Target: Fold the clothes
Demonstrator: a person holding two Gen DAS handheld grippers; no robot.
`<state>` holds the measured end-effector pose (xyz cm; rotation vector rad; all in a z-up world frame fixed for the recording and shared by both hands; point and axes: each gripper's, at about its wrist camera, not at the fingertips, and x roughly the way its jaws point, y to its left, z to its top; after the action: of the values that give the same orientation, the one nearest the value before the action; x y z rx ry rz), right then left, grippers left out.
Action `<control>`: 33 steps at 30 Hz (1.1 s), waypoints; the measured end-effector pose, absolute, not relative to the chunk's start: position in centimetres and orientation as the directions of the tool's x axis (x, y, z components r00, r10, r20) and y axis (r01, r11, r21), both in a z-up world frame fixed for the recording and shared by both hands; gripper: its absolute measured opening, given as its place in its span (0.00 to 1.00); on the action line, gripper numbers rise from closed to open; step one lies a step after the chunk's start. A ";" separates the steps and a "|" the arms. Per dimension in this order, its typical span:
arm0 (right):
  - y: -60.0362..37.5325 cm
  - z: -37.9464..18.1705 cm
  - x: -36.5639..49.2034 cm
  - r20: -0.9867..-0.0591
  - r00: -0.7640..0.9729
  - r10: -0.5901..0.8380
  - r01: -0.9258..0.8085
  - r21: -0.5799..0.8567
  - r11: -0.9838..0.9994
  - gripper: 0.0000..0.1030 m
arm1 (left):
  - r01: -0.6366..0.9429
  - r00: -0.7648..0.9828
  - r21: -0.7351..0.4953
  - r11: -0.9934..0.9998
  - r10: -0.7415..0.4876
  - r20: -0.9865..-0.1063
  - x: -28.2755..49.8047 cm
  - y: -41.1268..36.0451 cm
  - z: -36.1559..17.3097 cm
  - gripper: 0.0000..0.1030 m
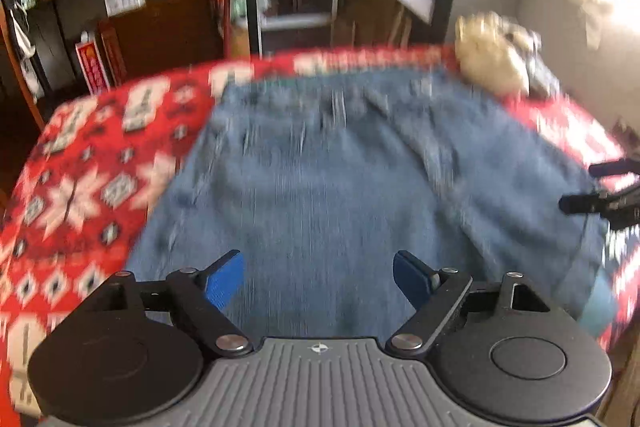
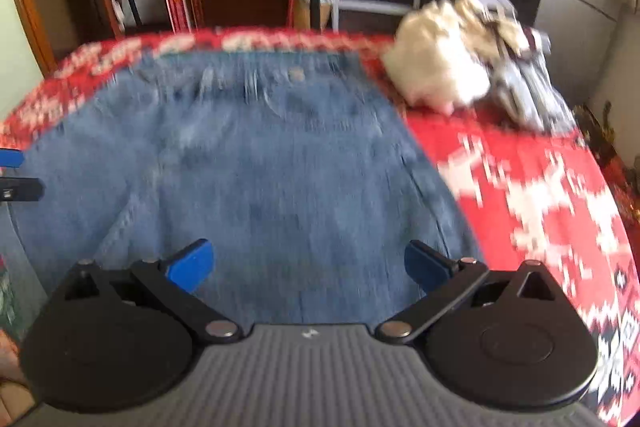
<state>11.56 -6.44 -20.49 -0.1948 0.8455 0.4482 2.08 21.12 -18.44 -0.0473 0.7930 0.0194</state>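
Your left gripper (image 1: 318, 277) and right gripper (image 2: 310, 265) hover wide apart, holding nothing, over jeans (image 1: 320, 167) spread flat on the red patterned counter (image 1: 80, 167). Beyond lies a pile of clothes (image 2: 440, 67). Motion blur suggests speed: you may pinch only one layer.

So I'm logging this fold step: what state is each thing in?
Jeans: spread flat on the blanket, unfolded.
Left hand-held gripper: open, holding nothing.
Right hand-held gripper: open, holding nothing.
Clothes pile: heaped, unfolded.
Red blanket: laid out under everything.
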 end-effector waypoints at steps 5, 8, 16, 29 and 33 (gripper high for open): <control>-4.8 -19.6 13.8 -0.706 0.623 0.337 -0.476 0.001 0.880 1.00 | -0.009 0.692 -0.039 0.999 -0.022 -0.721 6.9 21.2 -19.8 0.29; -3.5 -20.3 15.1 -0.703 0.618 0.351 -0.490 0.004 0.872 0.99 | 0.003 0.683 -0.029 1.000 -0.023 -0.730 8.1 21.0 -20.7 0.28; -2.6 -23.4 13.6 -0.749 0.567 0.341 -0.520 -0.005 0.854 0.99 | 0.018 0.677 0.022 1.000 0.004 -0.736 6.0 20.0 -21.5 0.32; -6.4 -22.9 7.5 -0.782 0.536 0.319 -0.485 0.024 0.874 0.99 | 0.015 0.623 0.000 1.000 -0.010 -0.782 -1.3 19.4 -21.0 0.34; -6.6 -22.5 7.1 -0.801 0.518 0.300 -0.485 0.014 0.874 0.99 | -0.017 0.598 -0.063 0.998 -0.040 -0.801 -2.0 20.2 -20.7 0.33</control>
<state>7.05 -6.55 -22.47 -0.2226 0.9129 0.4754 -2.00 20.17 -20.69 -0.0662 0.9302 -0.0136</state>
